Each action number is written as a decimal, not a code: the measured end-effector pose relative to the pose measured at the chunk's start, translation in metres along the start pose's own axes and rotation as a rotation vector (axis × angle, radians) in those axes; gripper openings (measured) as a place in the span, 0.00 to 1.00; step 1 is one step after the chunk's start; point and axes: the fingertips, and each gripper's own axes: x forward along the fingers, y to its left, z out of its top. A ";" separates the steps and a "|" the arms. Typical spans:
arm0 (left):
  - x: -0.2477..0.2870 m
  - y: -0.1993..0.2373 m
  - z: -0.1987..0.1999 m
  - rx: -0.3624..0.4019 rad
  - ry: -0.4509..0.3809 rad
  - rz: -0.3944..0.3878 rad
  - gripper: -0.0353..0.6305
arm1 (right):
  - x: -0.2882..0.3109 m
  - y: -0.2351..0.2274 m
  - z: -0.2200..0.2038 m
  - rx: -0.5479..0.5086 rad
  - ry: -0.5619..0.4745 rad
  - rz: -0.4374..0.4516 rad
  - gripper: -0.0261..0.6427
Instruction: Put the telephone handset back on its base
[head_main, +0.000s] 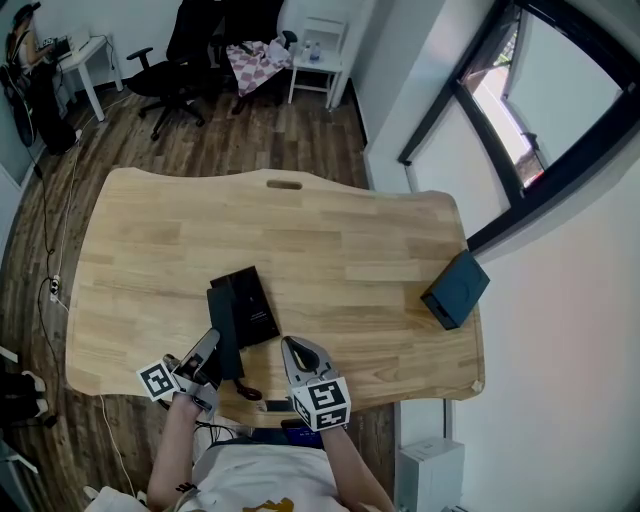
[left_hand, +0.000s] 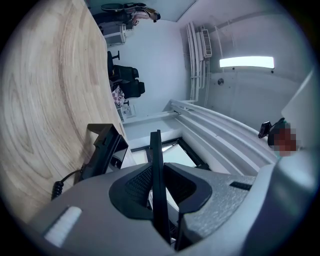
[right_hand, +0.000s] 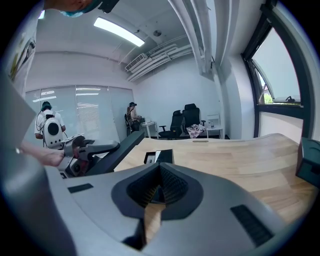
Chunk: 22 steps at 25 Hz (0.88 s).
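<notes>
The left gripper (head_main: 205, 352) is covering the near end of the handset (head_main: 224, 325) in the head view, and its own view is showing only a thin black edge. Its jaws are clamping the handset, narrowly parted, at lower centre-left of the tabletop (head_main: 350, 250), just left of the base (head_main: 252, 300). The right gripper (head_main: 298, 352) is sitting closed and empty.

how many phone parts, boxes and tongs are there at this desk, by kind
phone parts: 2 (base, handset)
boxes: 1 (dark box)
tongs: 2 (left tongs, right tongs)
total: 5
</notes>
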 end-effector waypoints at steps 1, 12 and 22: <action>0.000 0.002 0.000 -0.001 -0.002 0.000 0.16 | 0.001 -0.001 -0.001 0.000 0.003 0.001 0.05; 0.001 0.026 0.002 -0.020 -0.010 0.005 0.16 | 0.014 -0.004 -0.015 0.002 0.055 0.011 0.05; 0.003 0.050 0.014 -0.045 -0.037 0.036 0.16 | 0.036 -0.010 -0.012 0.021 0.073 0.020 0.05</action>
